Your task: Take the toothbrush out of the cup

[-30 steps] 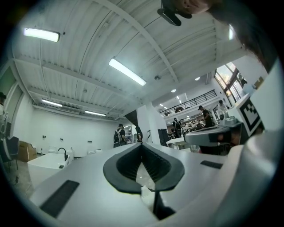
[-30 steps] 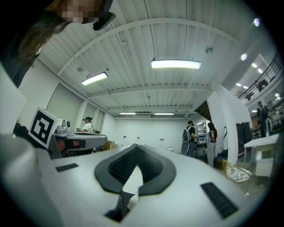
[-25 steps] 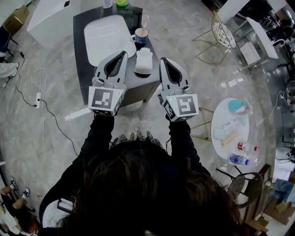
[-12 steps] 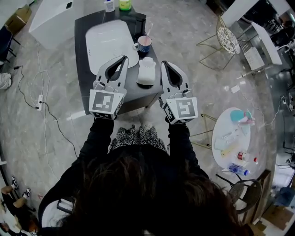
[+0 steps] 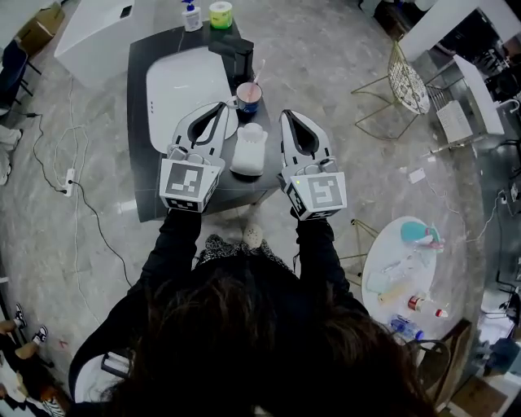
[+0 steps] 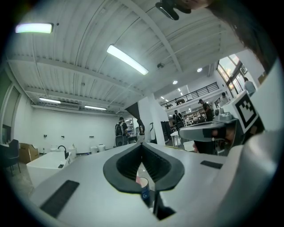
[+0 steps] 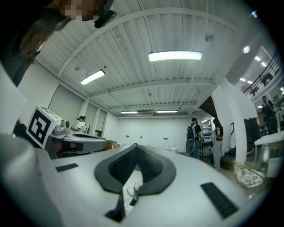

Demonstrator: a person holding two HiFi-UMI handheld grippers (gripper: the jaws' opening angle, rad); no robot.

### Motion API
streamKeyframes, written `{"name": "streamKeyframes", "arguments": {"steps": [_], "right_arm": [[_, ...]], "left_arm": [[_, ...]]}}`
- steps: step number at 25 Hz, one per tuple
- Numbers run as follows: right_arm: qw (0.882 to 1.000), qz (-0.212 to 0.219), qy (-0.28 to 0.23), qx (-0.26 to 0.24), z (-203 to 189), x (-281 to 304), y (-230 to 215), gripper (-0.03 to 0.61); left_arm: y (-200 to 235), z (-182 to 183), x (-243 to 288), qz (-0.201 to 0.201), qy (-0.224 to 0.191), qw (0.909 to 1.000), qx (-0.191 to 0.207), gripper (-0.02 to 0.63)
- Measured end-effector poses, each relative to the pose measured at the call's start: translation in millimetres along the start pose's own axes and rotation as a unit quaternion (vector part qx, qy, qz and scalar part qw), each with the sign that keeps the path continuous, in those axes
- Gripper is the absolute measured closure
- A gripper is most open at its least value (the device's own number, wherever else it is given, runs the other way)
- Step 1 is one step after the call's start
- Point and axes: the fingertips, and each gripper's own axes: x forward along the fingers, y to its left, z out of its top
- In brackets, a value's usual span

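Left claw and right claw both pressed together, empty, level over dark desk; cup holding toothbrush stands at left claw's 1 o'clock, right claw's 11 o'clock, untouched.

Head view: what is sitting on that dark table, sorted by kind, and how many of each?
Cup: 1
White tray: 1
White container: 1
Black box: 1
Pump bottle: 1
Green tub: 1
Total on the dark table: 6
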Motion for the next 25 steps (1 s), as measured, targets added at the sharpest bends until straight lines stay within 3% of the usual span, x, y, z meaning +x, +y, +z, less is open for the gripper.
{"name": "streamKeyframes", "arguments": {"steps": [15,25], "right_arm": [[0.999,0.041,0.017,0.011,-25,43,-43,0.574],[0.999,0.022,0.037,0.010,-40,70,-62,0.574]], "left_arm": [[4,-24,64,0.010,0.028,0.9996,-0.002,0.606],[18,-51,107,-0.042,0.065,0.9969,-0.014,0.606]]}}
